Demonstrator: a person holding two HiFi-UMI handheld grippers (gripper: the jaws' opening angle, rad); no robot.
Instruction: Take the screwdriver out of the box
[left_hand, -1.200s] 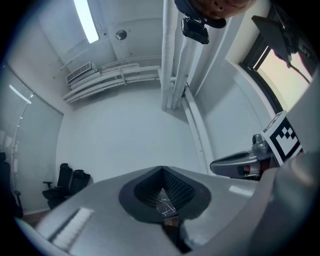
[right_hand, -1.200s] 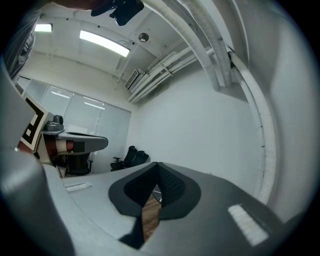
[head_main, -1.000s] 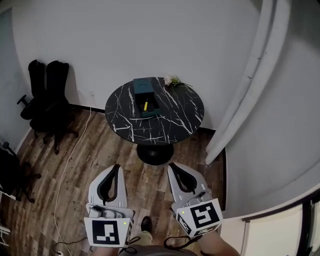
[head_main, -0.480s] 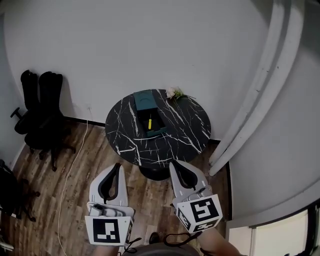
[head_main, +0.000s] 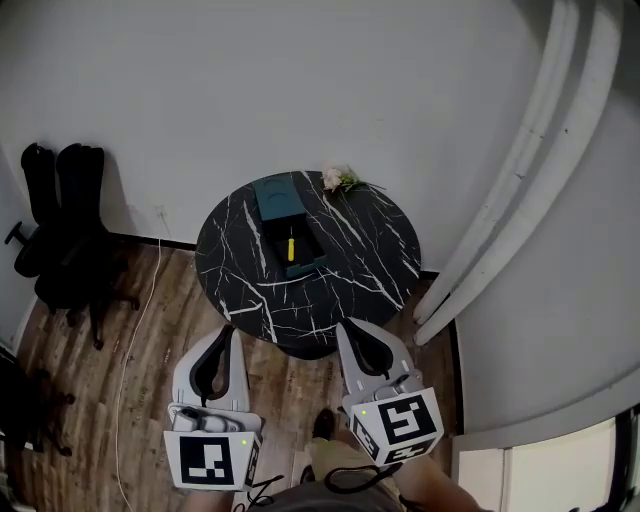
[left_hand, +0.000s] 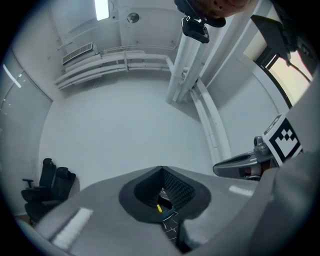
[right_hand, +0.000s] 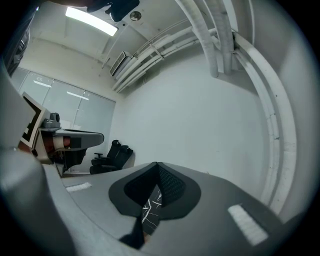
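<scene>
An open teal box (head_main: 296, 250) lies on the round black marble table (head_main: 345, 270) in the head view, its lid (head_main: 275, 195) lying flat behind it. The yellow-handled screwdriver (head_main: 290, 247) rests inside the box. My left gripper (head_main: 229, 332) and right gripper (head_main: 345, 327) hang side by side short of the table's near edge, both shut with nothing in them. In the left gripper view, the screwdriver (left_hand: 159, 208) shows as a small yellow streak through the gap below the closed tips (left_hand: 161, 170). The right gripper view shows only a strip of marble table (right_hand: 151, 210) below its closed tips (right_hand: 157, 165).
A small flower sprig (head_main: 338, 180) lies at the table's far edge. Black office chairs (head_main: 60, 230) stand by the wall at the left, with a white cable (head_main: 135, 320) across the wooden floor. White curved pillars (head_main: 500, 200) rise at the right. A shoe (head_main: 322, 425) shows between the grippers.
The table has come nearer and now reaches almost to the gripper tips. Both grippers stay shut and keep their places in the head view.
</scene>
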